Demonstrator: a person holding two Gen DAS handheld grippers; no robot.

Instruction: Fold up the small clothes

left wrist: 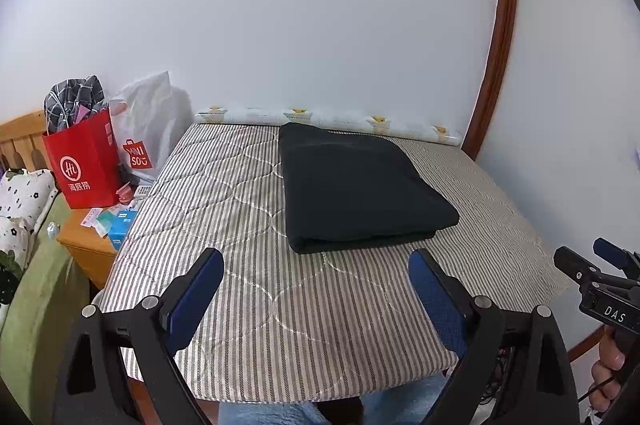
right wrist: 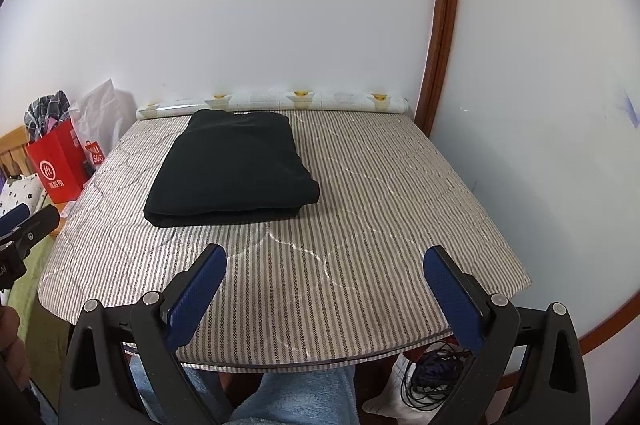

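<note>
A black garment [left wrist: 356, 189] lies folded into a thick rectangle on the striped quilted table cover [left wrist: 240, 225]. It also shows in the right wrist view [right wrist: 232, 169], at the far left of the cover [right wrist: 380, 205]. My left gripper [left wrist: 316, 261] is open and empty, held above the near edge, short of the garment. My right gripper [right wrist: 324, 257] is open and empty, also near the front edge, to the right of the garment. The right gripper shows at the right edge of the left wrist view [left wrist: 600, 265].
A rolled patterned mat [left wrist: 328, 123] lies along the wall at the back. A red paper bag [left wrist: 84, 165] and a white plastic bag [left wrist: 152, 129] stand on a wooden nightstand [left wrist: 86, 245] at the left. A wooden door frame [right wrist: 440, 25] rises at the right. Cables [right wrist: 428, 381] lie on the floor below.
</note>
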